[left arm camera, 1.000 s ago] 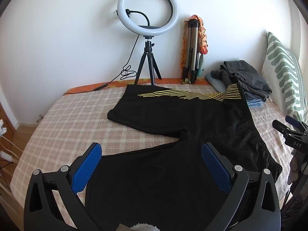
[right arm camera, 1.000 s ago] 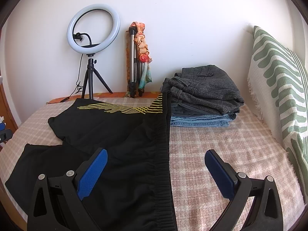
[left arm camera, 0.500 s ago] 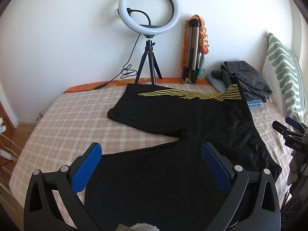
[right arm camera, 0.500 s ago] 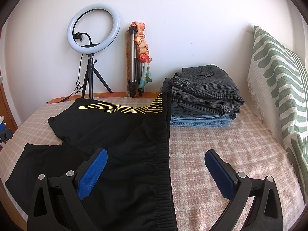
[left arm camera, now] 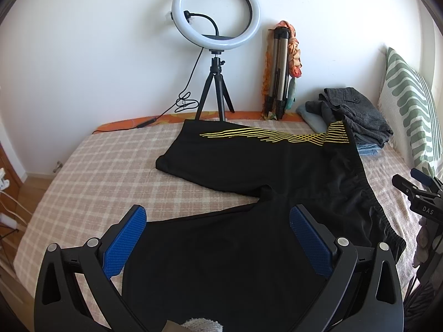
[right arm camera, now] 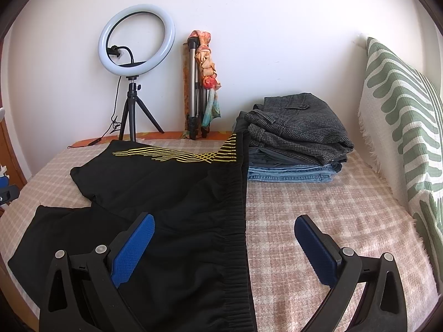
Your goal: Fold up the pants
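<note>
Black shorts with yellow stripes (left arm camera: 263,193) lie spread flat on the checked bedspread (left arm camera: 105,171), both legs pointing left and the elastic waistband (right arm camera: 238,221) on the right. My left gripper (left arm camera: 218,238) is open and empty, hovering over the near leg. My right gripper (right arm camera: 224,246) is open and empty, straddling the waistband near its front end. The right gripper also shows at the right edge of the left wrist view (left arm camera: 418,191).
A stack of folded pants (right arm camera: 296,138) sits at the back right of the bed. A green-patterned pillow (right arm camera: 401,127) leans at the right. A ring light on a tripod (left arm camera: 216,25) and a folded tripod (left arm camera: 279,72) stand against the wall.
The left wrist view has shifted very slightly; the shorts and the right gripper have not moved.
</note>
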A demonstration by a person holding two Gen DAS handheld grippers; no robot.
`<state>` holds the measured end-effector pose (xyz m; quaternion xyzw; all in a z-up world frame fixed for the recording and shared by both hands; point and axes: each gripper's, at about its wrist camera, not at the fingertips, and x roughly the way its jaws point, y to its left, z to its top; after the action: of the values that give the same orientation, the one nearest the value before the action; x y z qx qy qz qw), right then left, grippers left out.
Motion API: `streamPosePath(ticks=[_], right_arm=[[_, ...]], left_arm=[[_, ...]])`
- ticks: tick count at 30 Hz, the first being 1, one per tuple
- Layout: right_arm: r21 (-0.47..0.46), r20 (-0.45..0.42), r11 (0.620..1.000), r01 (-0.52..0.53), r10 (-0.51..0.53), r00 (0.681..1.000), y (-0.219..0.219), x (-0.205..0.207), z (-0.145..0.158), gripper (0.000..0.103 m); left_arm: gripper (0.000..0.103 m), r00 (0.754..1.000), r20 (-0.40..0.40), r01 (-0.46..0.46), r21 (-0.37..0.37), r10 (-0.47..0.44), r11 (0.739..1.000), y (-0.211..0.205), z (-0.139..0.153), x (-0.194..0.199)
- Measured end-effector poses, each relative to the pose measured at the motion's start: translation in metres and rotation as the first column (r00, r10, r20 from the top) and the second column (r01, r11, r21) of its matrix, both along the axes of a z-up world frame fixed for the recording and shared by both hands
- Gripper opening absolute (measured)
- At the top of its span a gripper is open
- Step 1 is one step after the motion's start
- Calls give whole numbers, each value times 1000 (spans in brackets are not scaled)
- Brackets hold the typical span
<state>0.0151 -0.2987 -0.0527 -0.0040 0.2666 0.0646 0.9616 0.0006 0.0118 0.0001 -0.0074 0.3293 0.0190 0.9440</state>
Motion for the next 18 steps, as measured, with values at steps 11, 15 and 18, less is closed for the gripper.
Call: streamPosePath(ticks=[11,15,18], right_arm=[[-7,14,998,-56,56,998,2,6,7,101],[-15,22,992,-125,125,992,6,13,17,101],[-32,33,983,-178,179,983,12,22,26,101]], left_arm=[[103,998,-55,32,-91,-37,995,13,-7,14],[103,996,-68,40,-153,-51,987,29,-9,22],[102,997,-67,20,-150,-30,988,40,-6,29]])
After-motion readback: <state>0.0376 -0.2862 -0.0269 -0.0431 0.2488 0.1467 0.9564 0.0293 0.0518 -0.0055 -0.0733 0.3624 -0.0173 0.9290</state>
